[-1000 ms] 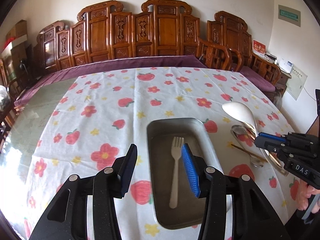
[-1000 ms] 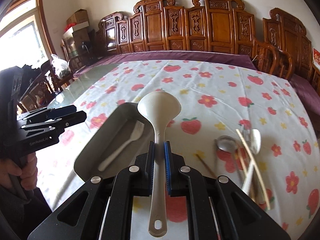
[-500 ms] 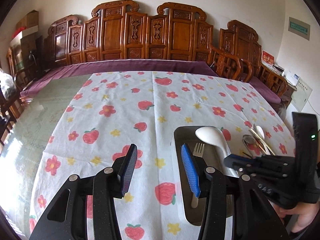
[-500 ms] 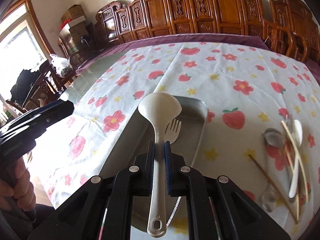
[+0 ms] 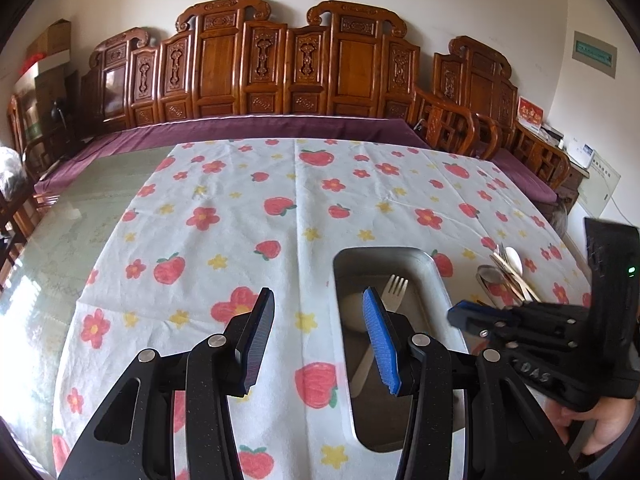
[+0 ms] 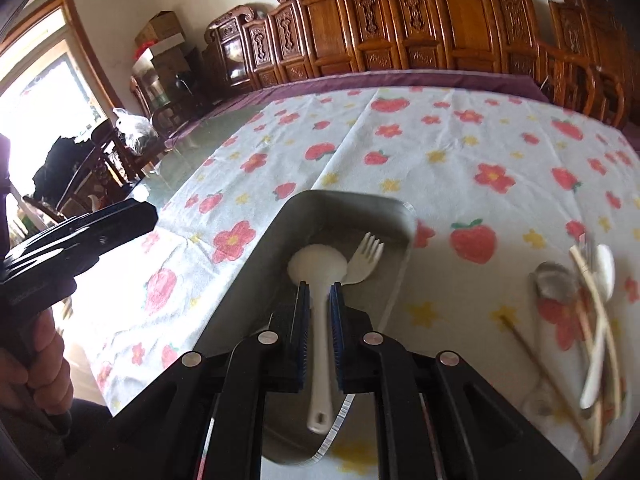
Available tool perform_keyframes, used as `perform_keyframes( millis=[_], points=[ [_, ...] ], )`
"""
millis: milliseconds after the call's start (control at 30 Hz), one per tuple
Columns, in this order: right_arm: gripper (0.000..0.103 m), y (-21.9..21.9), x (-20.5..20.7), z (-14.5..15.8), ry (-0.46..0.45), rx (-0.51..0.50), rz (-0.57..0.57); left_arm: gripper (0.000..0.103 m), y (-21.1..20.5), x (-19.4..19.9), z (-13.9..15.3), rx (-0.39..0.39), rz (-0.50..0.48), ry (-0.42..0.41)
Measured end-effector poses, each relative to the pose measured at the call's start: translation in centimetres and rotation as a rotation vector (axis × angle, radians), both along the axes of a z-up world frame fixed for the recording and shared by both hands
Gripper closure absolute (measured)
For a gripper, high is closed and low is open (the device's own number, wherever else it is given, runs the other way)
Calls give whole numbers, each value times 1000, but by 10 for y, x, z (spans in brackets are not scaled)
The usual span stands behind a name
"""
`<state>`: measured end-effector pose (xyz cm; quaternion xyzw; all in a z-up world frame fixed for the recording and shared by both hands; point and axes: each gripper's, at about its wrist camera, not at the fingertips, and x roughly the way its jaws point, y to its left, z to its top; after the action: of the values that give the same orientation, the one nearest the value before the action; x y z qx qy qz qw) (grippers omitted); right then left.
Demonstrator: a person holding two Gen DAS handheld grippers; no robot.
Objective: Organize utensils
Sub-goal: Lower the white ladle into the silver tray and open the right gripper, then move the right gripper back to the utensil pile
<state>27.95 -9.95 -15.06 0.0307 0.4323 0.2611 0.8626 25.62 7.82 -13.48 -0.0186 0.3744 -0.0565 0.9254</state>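
A white ladle point(image 6: 318, 266) lies in the steel tray point(image 6: 352, 198) next to a white plastic fork point(image 6: 366, 254). My right gripper point(image 6: 320, 292) hovers over the tray, its blue pads a little apart on either side of the ladle's handle and not pressing on it. In the left wrist view the ladle's bowl point(image 5: 352, 308) and the fork point(image 5: 394, 292) show inside the tray point(image 5: 384, 252), with the right gripper point(image 5: 460, 314) at its right rim. My left gripper point(image 5: 320, 344) is open and empty above the tablecloth at the tray's left edge.
A pile of loose utensils point(image 6: 592, 292), a metal spoon, a white spoon and chopsticks, lies on the flowered tablecloth right of the tray; it also shows in the left wrist view point(image 5: 506, 276). Carved wooden chairs point(image 5: 280, 64) line the far side. A hand point(image 6: 36, 364) holds the left gripper.
The right gripper carried the ladle left over the tray and down. Its pads have parted slightly and the ladle now rests in the tray beside the fork. The left gripper stayed open.
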Motion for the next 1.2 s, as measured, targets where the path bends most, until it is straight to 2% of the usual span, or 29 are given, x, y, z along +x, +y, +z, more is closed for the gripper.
perform_keyframes(
  millis=[133,300,433,533,667,733,833,1033,1200],
  points=[
    [90,-32,-12,15,-63,-38,-5,59,-17,-1,1,2,-29,-3],
    [90,-78,-24,22,-101,-90,-45,54,-40,-3,2,1,-64,-9],
    [90,-114,-30,20,-106,-127,-88,50,-58,-6,0,7,-93,-10],
    [90,-135,-34,16,-101,-151,-114,41,-69,-8,-1,9,-119,-8],
    [83,-161,-36,7,-87,-179,-147,37,-81,-11,-3,3,-140,-4],
    [82,-167,-38,2,-87,-195,-156,32,-86,-12,-5,0,-148,-2],
    [82,-175,-39,-10,-76,-207,-164,30,-96,-14,-8,-1,-162,0],
    [82,-171,-34,-47,-19,-236,-134,29,-116,-20,-18,8,-202,17],
    [82,-161,-25,-62,-2,-243,-84,29,-131,-24,-24,11,-232,30]
  ],
)
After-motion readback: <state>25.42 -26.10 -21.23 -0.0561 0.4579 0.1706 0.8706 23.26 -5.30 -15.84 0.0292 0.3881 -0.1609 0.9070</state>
